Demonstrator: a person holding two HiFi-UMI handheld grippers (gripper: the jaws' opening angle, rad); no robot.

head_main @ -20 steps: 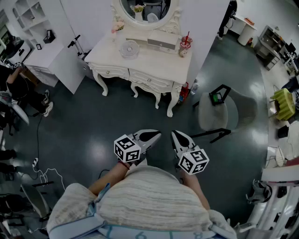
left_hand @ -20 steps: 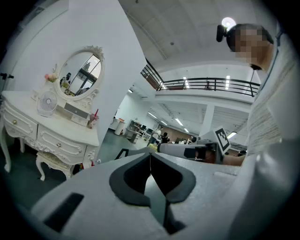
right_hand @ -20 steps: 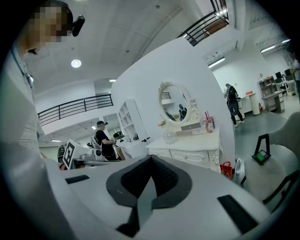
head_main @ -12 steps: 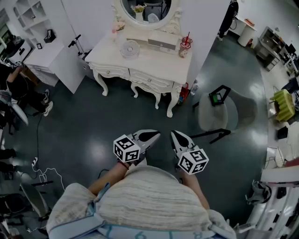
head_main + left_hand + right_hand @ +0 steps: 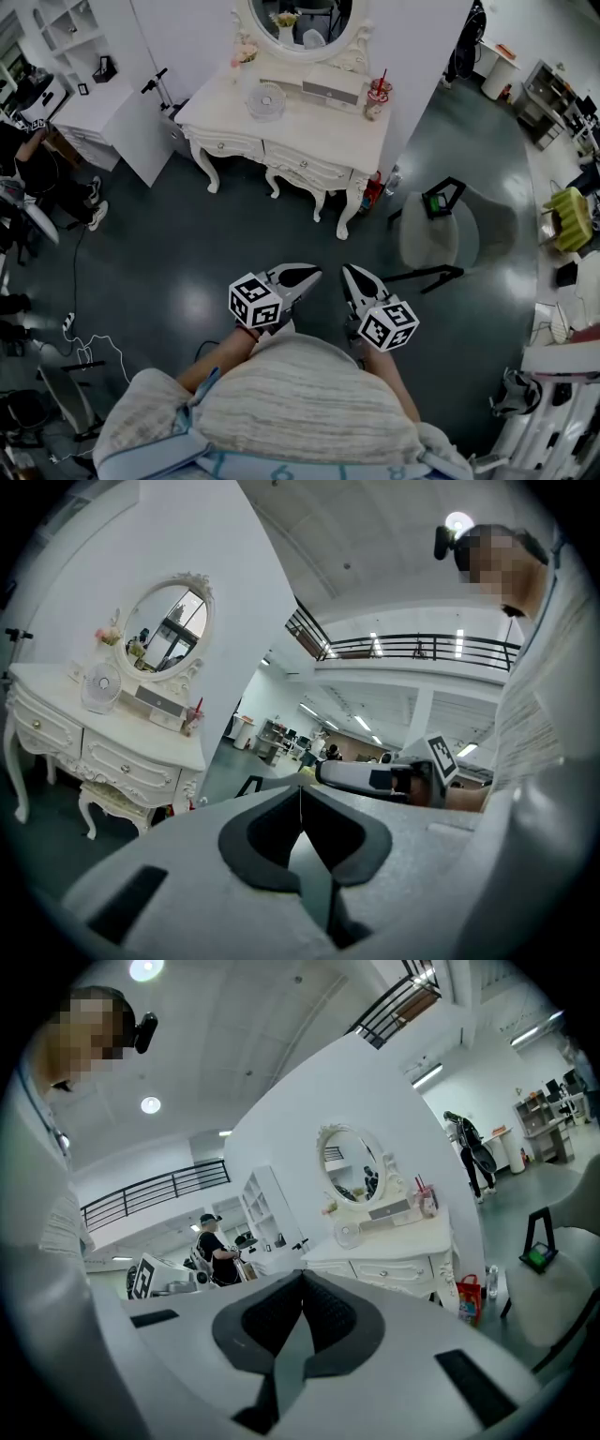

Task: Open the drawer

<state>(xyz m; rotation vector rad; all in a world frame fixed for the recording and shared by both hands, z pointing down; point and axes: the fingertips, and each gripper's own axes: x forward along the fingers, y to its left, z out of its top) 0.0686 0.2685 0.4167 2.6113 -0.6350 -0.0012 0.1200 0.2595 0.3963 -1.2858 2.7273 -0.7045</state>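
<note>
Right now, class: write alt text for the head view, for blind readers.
Left gripper and right gripper, both shut, hover over a dark floor, short of a white table with closed drawers and a mirror.

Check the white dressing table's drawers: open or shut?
Shut. In the head view both drawer fronts of the white carved dressing table sit flush with its frame.

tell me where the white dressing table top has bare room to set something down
Bare: the front strip of the white dressing table top, ahead of the small round fan and the long grey box. Crowded: the back, by the oval mirror, with a pink cup.
</note>
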